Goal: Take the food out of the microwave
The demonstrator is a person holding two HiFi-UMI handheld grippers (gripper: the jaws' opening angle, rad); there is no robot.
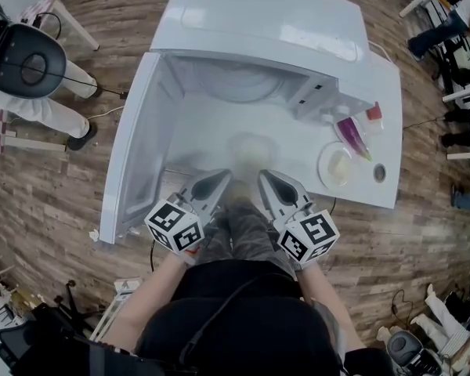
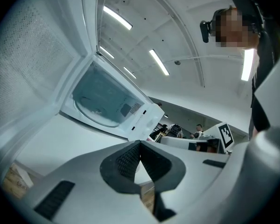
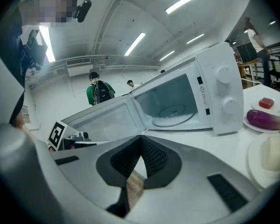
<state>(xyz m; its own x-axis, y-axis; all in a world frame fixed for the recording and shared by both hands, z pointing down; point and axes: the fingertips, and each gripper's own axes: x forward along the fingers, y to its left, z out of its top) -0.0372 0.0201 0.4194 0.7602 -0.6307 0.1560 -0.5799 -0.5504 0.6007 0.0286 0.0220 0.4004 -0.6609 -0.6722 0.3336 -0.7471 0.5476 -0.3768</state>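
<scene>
You are holding the left gripper [image 1: 216, 185] and right gripper [image 1: 272, 185] clamped together, both empty, at the desk's [image 1: 388, 108] near edge, facing the open microwave [image 1: 258, 22]; a plate [image 1: 326, 180] is sitting near the right edge

This looks like a large lab or test hall rather than a home kitchen. A high, arched white ceiling [image 3: 126, 27] carries long strip lights [image 3: 183, 2], and the microwave [image 1: 258, 30] stands on a plain white table [image 1: 376, 194] set out on an open plank floor [image 1: 55, 186]. Around the table are a black chair [image 1: 25, 59], a cable [image 1: 103, 114] trailing over the floor and other furniture [image 1: 464, 94] at the right edge. In the right gripper view a person [image 3: 97, 92] in a green jacket stands with others in the background.
</scene>
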